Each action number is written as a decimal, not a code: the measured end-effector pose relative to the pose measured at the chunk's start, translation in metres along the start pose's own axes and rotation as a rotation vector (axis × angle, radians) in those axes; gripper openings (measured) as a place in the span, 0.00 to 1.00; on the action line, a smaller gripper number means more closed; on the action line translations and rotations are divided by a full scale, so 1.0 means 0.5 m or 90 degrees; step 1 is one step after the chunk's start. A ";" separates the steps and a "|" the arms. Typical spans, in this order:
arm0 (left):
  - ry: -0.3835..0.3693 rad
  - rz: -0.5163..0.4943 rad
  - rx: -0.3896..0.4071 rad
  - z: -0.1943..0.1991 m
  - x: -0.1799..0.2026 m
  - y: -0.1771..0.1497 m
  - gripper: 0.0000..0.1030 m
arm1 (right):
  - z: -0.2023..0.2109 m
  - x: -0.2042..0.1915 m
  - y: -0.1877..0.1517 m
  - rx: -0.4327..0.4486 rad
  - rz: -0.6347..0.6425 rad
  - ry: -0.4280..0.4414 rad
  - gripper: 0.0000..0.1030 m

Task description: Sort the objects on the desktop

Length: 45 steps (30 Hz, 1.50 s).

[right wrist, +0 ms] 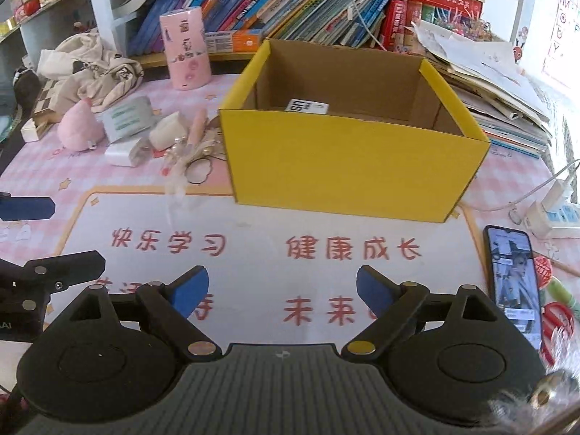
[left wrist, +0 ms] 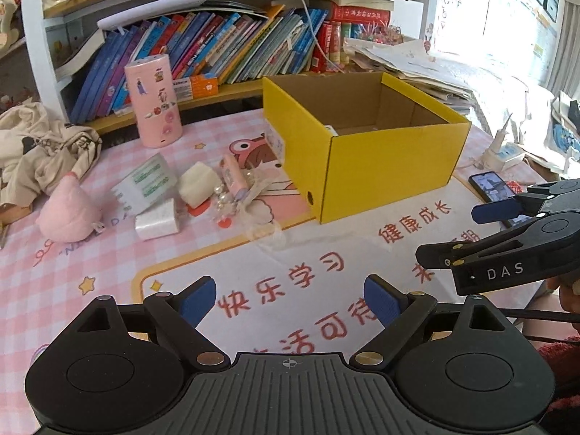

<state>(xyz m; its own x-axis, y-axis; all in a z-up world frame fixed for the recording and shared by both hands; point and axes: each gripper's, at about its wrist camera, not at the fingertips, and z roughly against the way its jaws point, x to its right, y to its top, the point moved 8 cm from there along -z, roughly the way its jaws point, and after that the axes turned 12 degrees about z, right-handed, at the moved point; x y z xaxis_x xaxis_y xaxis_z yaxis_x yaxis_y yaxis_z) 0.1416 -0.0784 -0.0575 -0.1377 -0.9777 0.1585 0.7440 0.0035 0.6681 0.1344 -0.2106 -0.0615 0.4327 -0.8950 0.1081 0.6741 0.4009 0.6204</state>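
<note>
An open yellow cardboard box (left wrist: 380,166) (right wrist: 348,166) stands on the desk mat, with a small white labelled item (right wrist: 308,106) inside. Left of it lies a cluster: a pink plush (left wrist: 69,210) (right wrist: 79,127), a green-white packet (left wrist: 145,183) (right wrist: 125,117), white tissue packs (left wrist: 157,219), a white block (left wrist: 195,185), a pink tube (left wrist: 233,175), pearls (left wrist: 221,195) and glasses (right wrist: 199,170). My left gripper (left wrist: 290,299) is open and empty above the mat, well short of the cluster. My right gripper (right wrist: 282,290) is open and empty in front of the box.
A pink cylinder (left wrist: 156,101) stands behind the cluster. A bookshelf (left wrist: 217,43) runs along the back. Crumpled cloth (left wrist: 40,145) lies at left. A phone (right wrist: 514,275), a power strip (right wrist: 551,214) and stacked papers (right wrist: 489,72) are at right.
</note>
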 end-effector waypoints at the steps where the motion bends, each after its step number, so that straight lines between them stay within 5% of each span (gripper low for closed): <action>1: 0.002 0.000 -0.001 0.002 -0.005 -0.002 0.88 | 0.000 -0.006 0.001 0.000 0.000 0.002 0.86; 36: 0.059 0.074 0.028 0.079 -0.209 -0.040 0.89 | -0.025 -0.226 0.069 0.012 0.094 0.044 0.87; 45: 0.064 0.088 0.030 0.079 -0.235 -0.048 0.89 | -0.019 -0.281 0.097 0.050 0.164 0.045 0.86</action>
<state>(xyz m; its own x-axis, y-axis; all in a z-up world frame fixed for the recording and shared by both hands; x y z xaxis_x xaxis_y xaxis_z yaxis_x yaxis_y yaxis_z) 0.1141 0.0444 -0.0636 0.0319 -0.9834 0.1789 0.7192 0.1468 0.6791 0.1118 -0.0637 -0.0541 0.6259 -0.7491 0.2172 0.4892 0.5940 0.6386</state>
